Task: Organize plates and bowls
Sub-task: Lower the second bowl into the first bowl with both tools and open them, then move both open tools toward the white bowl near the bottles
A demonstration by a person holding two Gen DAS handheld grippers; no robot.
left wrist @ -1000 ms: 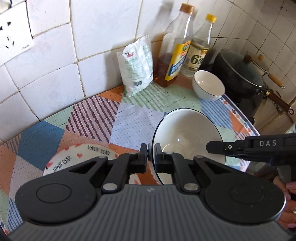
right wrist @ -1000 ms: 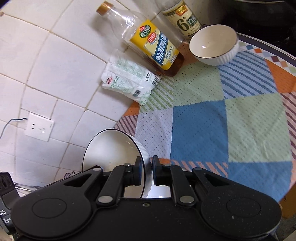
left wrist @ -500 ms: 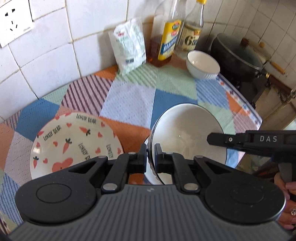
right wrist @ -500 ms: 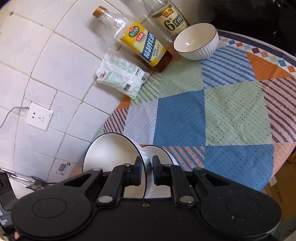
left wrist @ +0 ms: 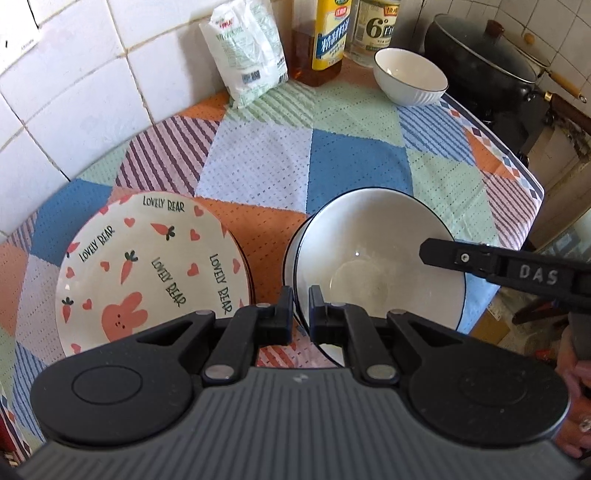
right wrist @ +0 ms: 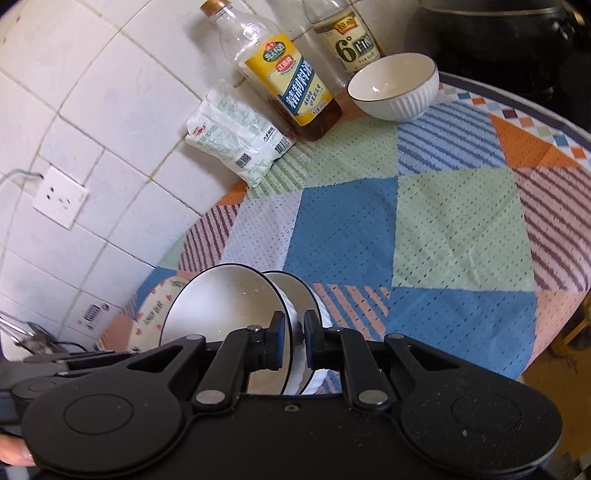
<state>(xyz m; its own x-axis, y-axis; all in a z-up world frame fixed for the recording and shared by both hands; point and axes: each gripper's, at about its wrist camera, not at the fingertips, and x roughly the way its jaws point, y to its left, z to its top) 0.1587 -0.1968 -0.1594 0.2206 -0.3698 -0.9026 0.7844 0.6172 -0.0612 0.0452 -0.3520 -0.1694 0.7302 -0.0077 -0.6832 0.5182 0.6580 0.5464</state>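
My left gripper [left wrist: 301,310] is shut on the near rim of a large white bowl [left wrist: 373,254] with a dark rim, held over a second bowl below it. My right gripper [right wrist: 293,334] is shut on the opposite rim of the same bowl [right wrist: 221,306]; the lower bowl [right wrist: 295,291] shows behind it. The right gripper's fingers [left wrist: 458,256] reach in from the right in the left wrist view. A "Lovely Bear" plate [left wrist: 147,266] with carrots and hearts lies on the patchwork cloth to the left. A small white ribbed bowl [left wrist: 410,75] stands far back; it also shows in the right wrist view [right wrist: 395,86].
Against the tiled wall stand an oil bottle [left wrist: 327,37], a second bottle [left wrist: 376,29] and a white packet [left wrist: 247,51]. A black pot with a glass lid [left wrist: 480,59] sits at the far right. The table edge [left wrist: 532,177] drops off on the right.
Both grippers have carried the large bowl toward the near side and lowered it over a second bowl. The plate has come fully into the left wrist view.
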